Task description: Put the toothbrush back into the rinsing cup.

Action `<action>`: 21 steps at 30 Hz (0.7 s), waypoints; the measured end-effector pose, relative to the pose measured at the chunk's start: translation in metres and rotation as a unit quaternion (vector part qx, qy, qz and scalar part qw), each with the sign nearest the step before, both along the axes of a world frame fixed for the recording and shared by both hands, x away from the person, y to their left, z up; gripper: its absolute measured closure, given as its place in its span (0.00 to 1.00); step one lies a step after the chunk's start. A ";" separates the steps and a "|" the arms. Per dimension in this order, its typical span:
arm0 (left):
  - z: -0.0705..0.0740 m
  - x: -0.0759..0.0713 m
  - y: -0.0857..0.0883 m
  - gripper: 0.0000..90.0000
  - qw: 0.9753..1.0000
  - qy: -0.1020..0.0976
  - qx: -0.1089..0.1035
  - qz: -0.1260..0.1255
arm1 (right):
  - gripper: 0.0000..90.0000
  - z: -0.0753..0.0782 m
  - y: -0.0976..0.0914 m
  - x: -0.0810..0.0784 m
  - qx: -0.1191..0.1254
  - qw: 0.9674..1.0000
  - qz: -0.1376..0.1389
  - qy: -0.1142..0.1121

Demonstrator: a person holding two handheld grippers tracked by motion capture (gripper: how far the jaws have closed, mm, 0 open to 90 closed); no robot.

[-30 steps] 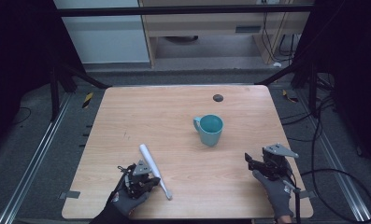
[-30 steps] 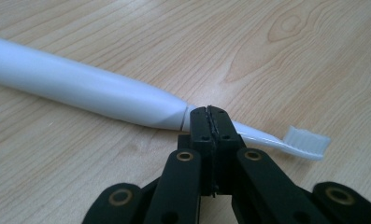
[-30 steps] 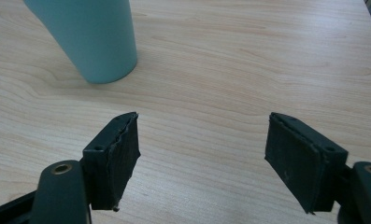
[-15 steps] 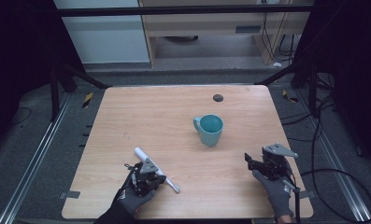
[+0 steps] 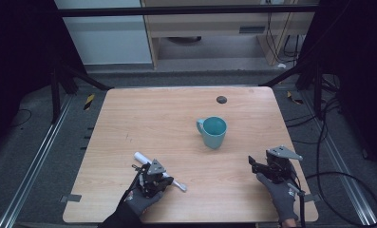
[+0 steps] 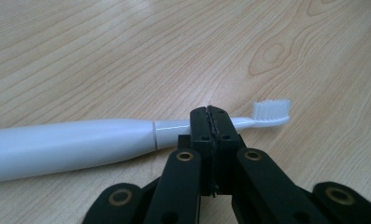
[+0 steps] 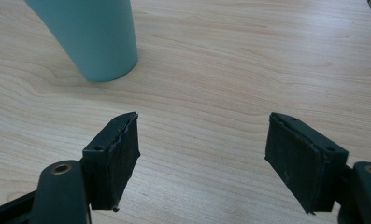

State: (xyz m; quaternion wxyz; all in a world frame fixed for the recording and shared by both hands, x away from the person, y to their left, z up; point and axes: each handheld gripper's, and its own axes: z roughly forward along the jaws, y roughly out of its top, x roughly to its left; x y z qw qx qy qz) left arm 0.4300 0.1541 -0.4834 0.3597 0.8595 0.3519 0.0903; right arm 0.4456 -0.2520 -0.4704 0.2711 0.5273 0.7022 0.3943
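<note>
Left gripper view: left gripper (image 6: 210, 112) clenched on toothbrush (image 6: 71, 144) neck, brush low over the table's (image 5: 129, 114) near-left edge.
Lift level, keeping grip firm; right gripper (image 7: 202, 158) released, idle near teal mug (image 5: 212, 131).

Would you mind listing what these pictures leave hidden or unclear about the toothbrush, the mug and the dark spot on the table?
- Toothbrush: handle end cut off by the left gripper view's edge; neck hidden behind the left gripper.
- Mug: top cut off in the right gripper view.
- Small dark thing: too small to identify, high view.
</note>
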 end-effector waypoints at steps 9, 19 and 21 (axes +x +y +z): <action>0.010 0.001 0.001 0.99 1.000 -0.009 -0.012 -0.001 | 0.29 0.000 0.001 0.000 -0.001 1.000 0.002 0.000; 0.036 0.029 0.041 0.99 0.997 -0.037 -0.030 0.059 | 0.29 0.000 0.001 0.000 0.005 1.000 0.000 0.004; 0.037 0.042 0.051 0.99 0.995 -0.046 -0.014 0.082 | 0.29 -0.001 0.002 0.001 -0.001 1.000 0.000 0.004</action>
